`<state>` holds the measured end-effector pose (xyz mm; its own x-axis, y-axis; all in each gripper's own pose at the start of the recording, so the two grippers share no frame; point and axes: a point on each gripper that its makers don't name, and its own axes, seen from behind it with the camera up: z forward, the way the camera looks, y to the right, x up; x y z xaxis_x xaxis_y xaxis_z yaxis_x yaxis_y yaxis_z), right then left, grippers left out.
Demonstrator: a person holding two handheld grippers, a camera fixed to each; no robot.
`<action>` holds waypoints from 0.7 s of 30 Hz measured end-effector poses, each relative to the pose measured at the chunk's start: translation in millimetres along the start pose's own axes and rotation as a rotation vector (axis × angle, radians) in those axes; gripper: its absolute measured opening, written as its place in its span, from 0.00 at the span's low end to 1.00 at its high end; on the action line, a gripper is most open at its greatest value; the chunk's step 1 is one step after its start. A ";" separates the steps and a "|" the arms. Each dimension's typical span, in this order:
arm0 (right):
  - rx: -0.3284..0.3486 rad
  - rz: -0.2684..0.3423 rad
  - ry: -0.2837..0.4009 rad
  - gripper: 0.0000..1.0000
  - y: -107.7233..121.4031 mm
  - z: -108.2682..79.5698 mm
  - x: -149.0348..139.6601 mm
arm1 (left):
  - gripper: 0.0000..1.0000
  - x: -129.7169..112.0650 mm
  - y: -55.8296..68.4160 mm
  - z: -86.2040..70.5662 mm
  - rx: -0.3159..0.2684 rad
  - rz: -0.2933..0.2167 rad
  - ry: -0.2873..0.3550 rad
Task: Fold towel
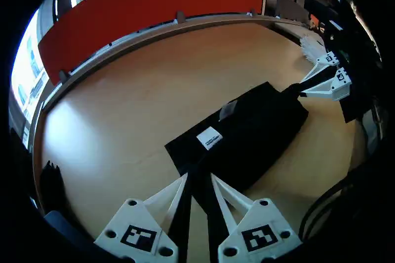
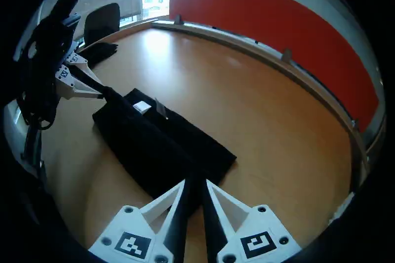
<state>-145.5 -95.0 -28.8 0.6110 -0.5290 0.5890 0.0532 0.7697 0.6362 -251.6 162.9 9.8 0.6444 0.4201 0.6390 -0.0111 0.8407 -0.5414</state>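
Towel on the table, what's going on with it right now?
A person is working the black towel with two handheld tools. The left tool pinches one end and the right tool pinches the opposite end. The towel lies as a long, narrow strip on the wooden table, apparently already folded lengthwise, with its white tag facing up.
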 end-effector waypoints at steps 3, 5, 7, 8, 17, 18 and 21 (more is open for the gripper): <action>-0.006 0.005 -0.011 0.17 2.3 5.1 -3.4 | 0.22 -1.2 -2.4 6.5 0.013 0.002 -0.003; -0.010 0.010 -0.015 0.18 4.0 8.2 -5.1 | 0.23 -1.4 -4.2 10.4 0.022 0.006 -0.002; -0.016 0.016 -0.019 0.21 5.8 11.1 -6.2 | 0.26 -1.2 -6.3 14.5 0.033 0.012 -0.001; -0.018 0.019 -0.021 0.23 6.6 12.5 -6.7 | 0.27 -1.1 -7.2 16.4 0.038 0.015 -0.001; -0.077 0.007 -0.041 0.36 26.9 22.6 -7.1 | 0.51 2.0 -19.3 28.7 0.090 0.054 -0.002; -0.081 0.005 -0.042 0.36 28.9 23.6 -7.0 | 0.54 2.3 -20.3 29.4 0.093 0.057 -0.003; -0.093 0.003 -0.044 0.38 34.9 26.6 -6.1 | 0.59 3.0 -22.6 31.5 0.098 0.061 -0.007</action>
<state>-168.3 -74.4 3.1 0.5760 -0.5404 0.6133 0.1262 0.8001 0.5864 -273.5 155.9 41.2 0.6353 0.4730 0.6104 -0.1249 0.8430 -0.5233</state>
